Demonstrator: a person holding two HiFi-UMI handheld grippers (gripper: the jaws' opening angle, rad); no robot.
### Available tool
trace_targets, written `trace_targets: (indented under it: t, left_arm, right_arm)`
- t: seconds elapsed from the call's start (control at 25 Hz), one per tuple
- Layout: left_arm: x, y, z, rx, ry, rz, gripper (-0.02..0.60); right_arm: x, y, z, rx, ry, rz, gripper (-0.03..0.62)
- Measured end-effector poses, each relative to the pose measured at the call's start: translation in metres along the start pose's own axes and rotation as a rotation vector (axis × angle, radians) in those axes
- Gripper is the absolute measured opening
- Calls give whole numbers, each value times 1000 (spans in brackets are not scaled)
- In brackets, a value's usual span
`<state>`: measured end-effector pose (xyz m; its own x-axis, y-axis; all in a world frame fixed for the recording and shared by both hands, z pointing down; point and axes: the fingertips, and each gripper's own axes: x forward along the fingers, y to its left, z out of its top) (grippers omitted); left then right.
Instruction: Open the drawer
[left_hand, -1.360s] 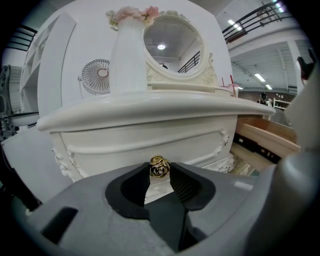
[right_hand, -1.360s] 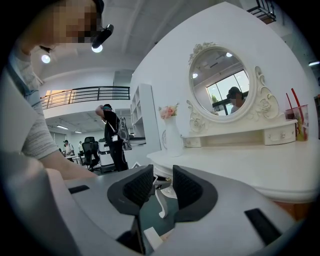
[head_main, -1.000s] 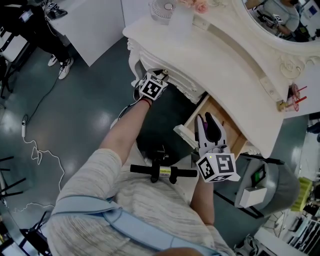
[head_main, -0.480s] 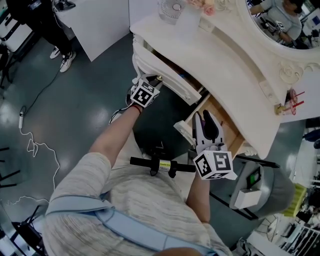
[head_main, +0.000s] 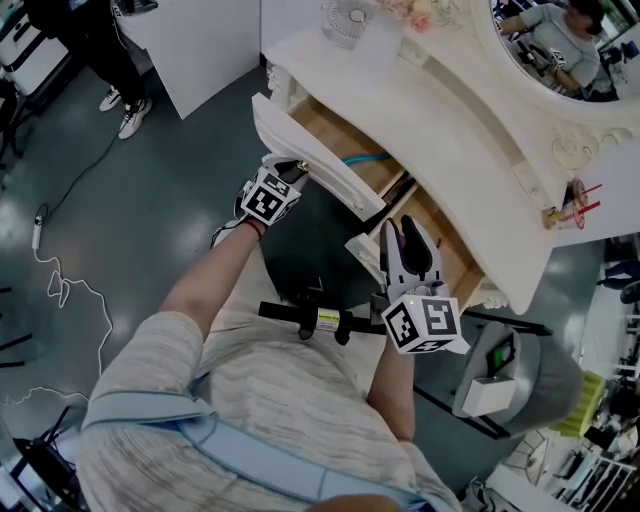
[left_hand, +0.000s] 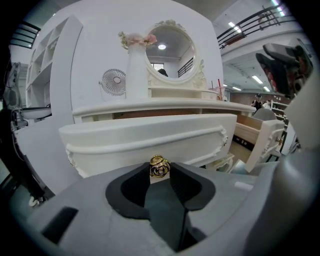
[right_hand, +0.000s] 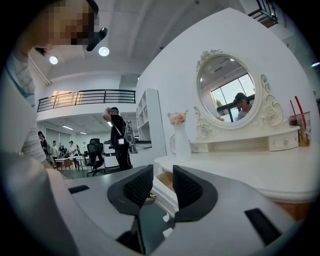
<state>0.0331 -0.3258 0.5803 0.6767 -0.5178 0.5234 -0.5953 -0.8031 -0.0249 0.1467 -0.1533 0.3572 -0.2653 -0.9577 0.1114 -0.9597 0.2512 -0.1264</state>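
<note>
Left fingers (left_hand: 131, 189) are clamped on the gold knob (left_hand: 159, 167), pinched only at the tips. The drawer (head_main: 318, 150) sits straight ahead of them, part-way out. Right fingers (right_hand: 136, 186) are apart and empty, just short of a second drawer (head_main: 432, 232) that's already open.

Risks as I read it:
- The knob is small and round with a shallow bite. Pull off-axis and it likely pops out of the pads.
- A skewed pull could rack the drawer and jam it.
- Pull too far and it may leave its runners and drop towards your legs.
- Your right fingers are close to the second drawer's front. If they drift they'll knock it.
- If you jerk it, the tall vase (left_hand: 136, 70) above the fingers could rock.

The white worktop (head_main: 450, 120) above the drawer carries the vase, a small fan (left_hand: 112, 81) and a cup (head_main: 572, 196) at the far right. A round mirror (head_main: 560, 40) stands behind it. Below is a glossy grey floor (head_main: 150, 230) with a loose cable (head_main: 62, 292) off to your left. A person (head_main: 100, 50) stands well beyond the drawer.
</note>
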Motion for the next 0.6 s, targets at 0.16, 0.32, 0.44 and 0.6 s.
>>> trace_targets:
  t: [0.16, 0.32, 0.44, 0.6]
  left_arm:
    - [-12, -2, -6, 3, 9, -2, 127]
    - [-26, -3, -17, 0, 17, 1, 127]
    - [-36, -5, -22, 1, 22, 0, 127]
    - [-47, -7, -30, -6, 29, 5, 127]
  right_arm:
    - [-4, 2, 3, -2, -9, -2, 84]
    - [-8, 3, 4, -4, -18, -4, 86]
    - [-12, 3, 5, -5, -23, -4, 86]
    - [-15, 2, 6, -3, -27, -7, 85]
